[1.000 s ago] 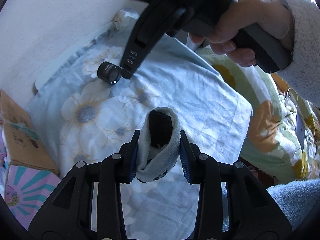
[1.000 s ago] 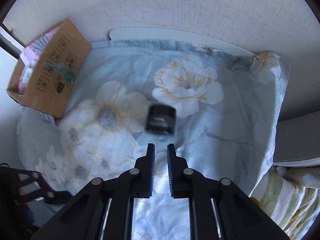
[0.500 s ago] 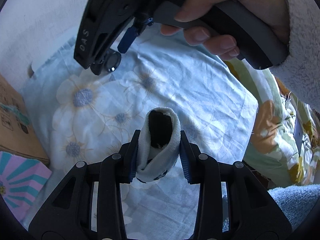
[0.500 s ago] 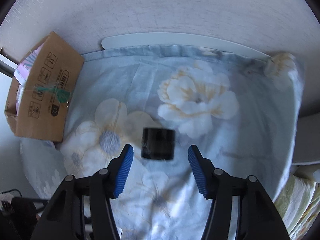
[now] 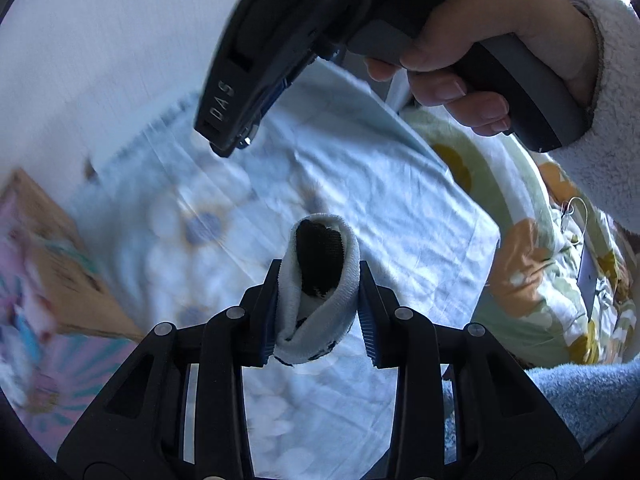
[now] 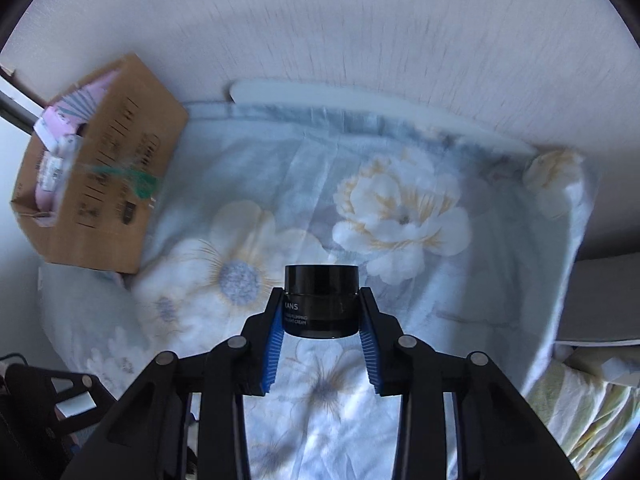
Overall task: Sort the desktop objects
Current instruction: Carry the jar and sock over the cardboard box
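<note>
A rolled pale-blue sock (image 5: 320,248) with a black inside sits upright between the pads of my left gripper (image 5: 319,270), which is shut on it above the floral cloth. A small black cream jar (image 6: 320,312) with white lettering lies clamped between the blue pads of my right gripper (image 6: 321,294). Those jaws are closing and both pads press on the jar's sides, holding it just off the cloth. In the left wrist view a hand (image 5: 452,80) in a fluffy white sleeve holds the right gripper high above the cloth. The jar is hidden there.
A light-blue floral cloth (image 6: 400,208) covers the surface, with a white board (image 6: 360,100) along the wall behind it. A cardboard box (image 6: 96,168) holding pink packs stands at the left. Green and orange flowered bedding (image 5: 520,260) lies to the right.
The right gripper went from shut to wide open around the jar, then closed on it and lifted it. The left gripper rose a little with the sock still held.
</note>
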Tool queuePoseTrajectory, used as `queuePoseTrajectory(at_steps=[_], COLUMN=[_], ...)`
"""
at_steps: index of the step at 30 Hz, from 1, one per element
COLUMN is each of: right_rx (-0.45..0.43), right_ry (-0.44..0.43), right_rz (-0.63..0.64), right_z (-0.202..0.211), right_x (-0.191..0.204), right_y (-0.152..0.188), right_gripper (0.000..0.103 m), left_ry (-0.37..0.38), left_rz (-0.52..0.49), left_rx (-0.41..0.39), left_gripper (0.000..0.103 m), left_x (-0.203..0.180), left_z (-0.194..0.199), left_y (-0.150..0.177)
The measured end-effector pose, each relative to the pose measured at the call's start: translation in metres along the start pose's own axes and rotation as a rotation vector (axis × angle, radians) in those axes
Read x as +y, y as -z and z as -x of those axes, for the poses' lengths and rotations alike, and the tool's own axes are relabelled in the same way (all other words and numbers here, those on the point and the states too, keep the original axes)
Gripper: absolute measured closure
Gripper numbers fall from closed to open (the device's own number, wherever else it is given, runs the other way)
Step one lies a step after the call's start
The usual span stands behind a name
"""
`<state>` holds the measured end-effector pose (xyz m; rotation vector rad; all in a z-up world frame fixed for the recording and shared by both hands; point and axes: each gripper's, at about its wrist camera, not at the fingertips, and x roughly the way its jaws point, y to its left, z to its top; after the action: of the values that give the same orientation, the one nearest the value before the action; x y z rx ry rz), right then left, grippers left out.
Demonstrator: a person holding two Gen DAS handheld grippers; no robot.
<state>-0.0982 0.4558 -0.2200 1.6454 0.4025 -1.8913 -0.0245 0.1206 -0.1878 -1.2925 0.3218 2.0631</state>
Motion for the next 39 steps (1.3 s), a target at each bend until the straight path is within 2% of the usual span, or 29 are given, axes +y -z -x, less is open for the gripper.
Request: queuePoseTrajectory(at_steps=[4,5,7,10,16,24,31,35,39], right_rx=[-0.025,-0.032,-0.052,-0.082,-0.115,-0.107,-0.038,0.013,0.044], right_ry=[0.019,0.027,0.041,0.043,0.025,-0.022,-0.07,-0.082,-0.083], right_rz=[0.052,0.067,0.102,0.157,0.254,0.389,0.455,0.49,0.51], right_z=[0.04,0.044,0.051,0.056,0.086,0.073,0.04,0.016,0.003], right_x=[0.009,0.011,0.025,0.058,0.11,0.181,0.227,0.245,0.256], right_y=[-0.018,-0.049,-0.083,-0.111,-0.129,-0.157,-0.168,-0.165,-0.159], right_gripper=[0.071,0.071,0.071,0.071,0.071,0.071,0.071,0.071,0.071], left_ry=[-0.066,-0.081,-0.127,-0.202,-0.329,-0.434,-0.435,-0.434,-0.428], left_rz=[0.009,0.018,0.043,0.085,0.238,0.483,0.705,0.742,0.749], left_rx=[-0.034,-0.04,-0.052,-0.064,-0.082,-0.036,0.022,0.053,0.052], left_gripper=[0.072,0.072,0.072,0.072,0.072,0.072,0.072,0.072,0.072], left_x=[0.022,0.028,0.046,0.074,0.136,0.221,0.276,0.287,0.29], left_z=[0.034,0.041,0.059,0.083,0.128,0.159,0.155,0.149,0.15], left_y=[-0.013,-0.015,-0.019,-0.019,-0.003,0.043,0.09,0.108,0.111])
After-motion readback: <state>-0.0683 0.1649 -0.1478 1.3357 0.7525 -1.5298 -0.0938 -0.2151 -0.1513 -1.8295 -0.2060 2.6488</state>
